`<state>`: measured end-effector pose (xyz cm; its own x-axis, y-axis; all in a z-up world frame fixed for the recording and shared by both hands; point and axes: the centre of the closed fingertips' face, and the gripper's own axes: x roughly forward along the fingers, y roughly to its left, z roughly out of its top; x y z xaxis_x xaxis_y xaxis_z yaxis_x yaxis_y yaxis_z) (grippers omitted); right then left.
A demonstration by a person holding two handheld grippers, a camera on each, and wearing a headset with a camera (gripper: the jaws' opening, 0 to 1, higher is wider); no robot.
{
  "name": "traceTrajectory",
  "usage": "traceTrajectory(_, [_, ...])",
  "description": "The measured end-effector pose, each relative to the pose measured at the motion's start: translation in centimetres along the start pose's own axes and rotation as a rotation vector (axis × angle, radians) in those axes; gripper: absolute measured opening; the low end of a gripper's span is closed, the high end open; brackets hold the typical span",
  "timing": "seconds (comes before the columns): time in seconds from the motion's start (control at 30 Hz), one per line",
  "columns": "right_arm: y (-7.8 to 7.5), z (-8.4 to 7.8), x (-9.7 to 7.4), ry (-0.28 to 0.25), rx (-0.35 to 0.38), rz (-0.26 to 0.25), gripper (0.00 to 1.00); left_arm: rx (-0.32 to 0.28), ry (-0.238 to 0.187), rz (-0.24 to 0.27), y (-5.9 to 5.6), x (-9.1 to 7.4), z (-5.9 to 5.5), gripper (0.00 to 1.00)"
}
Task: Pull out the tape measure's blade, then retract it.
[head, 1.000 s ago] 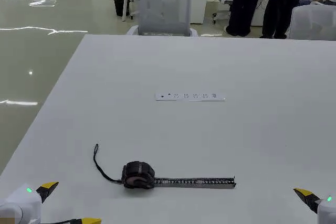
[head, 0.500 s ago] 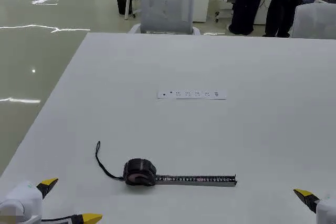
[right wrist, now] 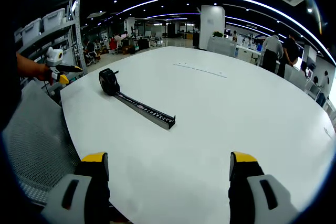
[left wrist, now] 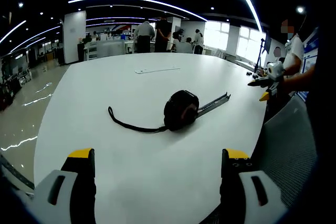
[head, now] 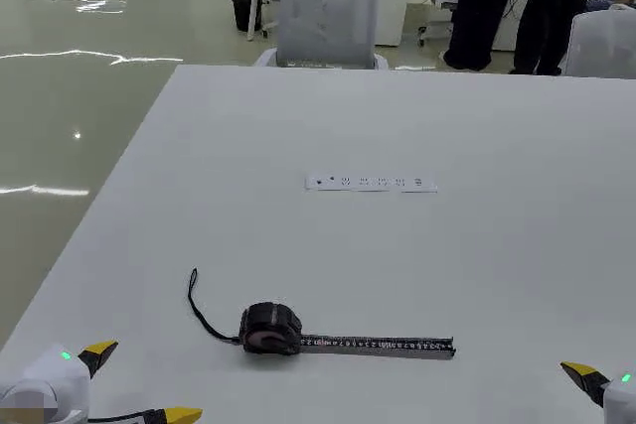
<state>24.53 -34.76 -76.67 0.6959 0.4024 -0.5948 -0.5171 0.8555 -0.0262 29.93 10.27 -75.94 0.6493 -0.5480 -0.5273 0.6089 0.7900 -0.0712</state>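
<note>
A black tape measure (head: 270, 328) lies on the white table (head: 397, 116) near its front edge, with its blade (head: 383, 347) pulled out to the right and a black wrist strap (head: 202, 307) trailing left. In the left gripper view the case (left wrist: 181, 109) sits ahead of my open left gripper (left wrist: 157, 158), well apart from it. My left gripper (head: 139, 384) is at the bottom left corner in the head view. My right gripper (right wrist: 169, 161) is open, with the blade's end hook (right wrist: 170, 122) ahead of it; one yellow fingertip (head: 578, 373) of it shows at the bottom right.
A white power strip (head: 370, 184) lies in the middle of the table. A grey mesh chair (head: 325, 22) stands at the far edge, and people (head: 517, 2) stand beyond it at the right. Shiny floor lies left of the table.
The head view has shifted slightly; the tape measure and its blade lie as before. Both grippers stay low at the front corners, open.
</note>
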Motion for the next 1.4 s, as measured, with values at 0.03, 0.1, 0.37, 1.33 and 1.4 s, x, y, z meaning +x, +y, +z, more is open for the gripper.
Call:
traceTrajectory(0.03, [-0.1,0.3,0.1,-0.003,-0.001,0.002,0.97,-0.003,-0.003,0.004,0.1,0.2,0.0,0.99])
traceTrajectory(0.1, [-0.3,0.5,0.4,-0.004,0.005,0.006,0.97,-0.017,0.007,0.006,0.0,0.4,0.0,0.99])
traceTrajectory(0.37, [-0.6,1.5,1.8,-0.009,-0.029,0.057,0.94,0.012,0.011,-0.006,-1.3,1.4,0.8,0.99])
traceTrajectory(1.33, [-0.2,5.3,7.4,0.238,-0.539,0.46,0.77,0.003,-0.002,0.01,-1.6,1.6,1.5,0.99])
traceTrajectory(1.4, [-0.2,5.3,7.7,0.258,-0.552,0.476,0.76,0.001,0.001,0.01,-1.6,1.5,1.4,0.99])
